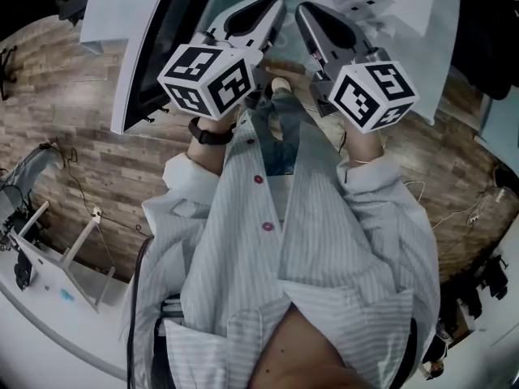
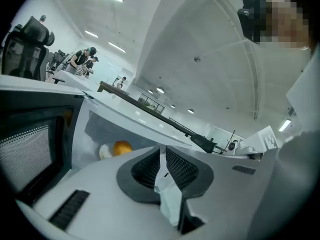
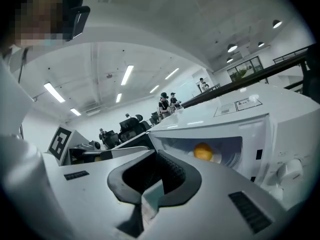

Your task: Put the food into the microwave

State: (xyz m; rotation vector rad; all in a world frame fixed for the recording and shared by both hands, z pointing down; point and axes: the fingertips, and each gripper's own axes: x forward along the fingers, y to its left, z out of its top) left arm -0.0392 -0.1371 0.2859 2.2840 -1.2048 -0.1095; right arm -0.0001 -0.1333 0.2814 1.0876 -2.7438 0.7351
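The left gripper (image 2: pixel 162 159) has its grey ribbed jaws drawn almost together with nothing between them. The right gripper (image 3: pixel 161 168) is closed and empty too. Both face the open white microwave oven (image 3: pixel 250 115). Inside it, the round orange food (image 3: pixel 203 151) sits on a white plate (image 3: pixel 222 158).

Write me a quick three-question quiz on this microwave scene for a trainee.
1. True or false: the door of the microwave is shut.
2. Pick one. The orange food is: A) in the right tool; B) inside the microwave; C) on the floor.
3. In a word: what does the left tool hold?

Key
1. False: the door stands open.
2. B.
3. Nothing; its jaws are together with no object between them.
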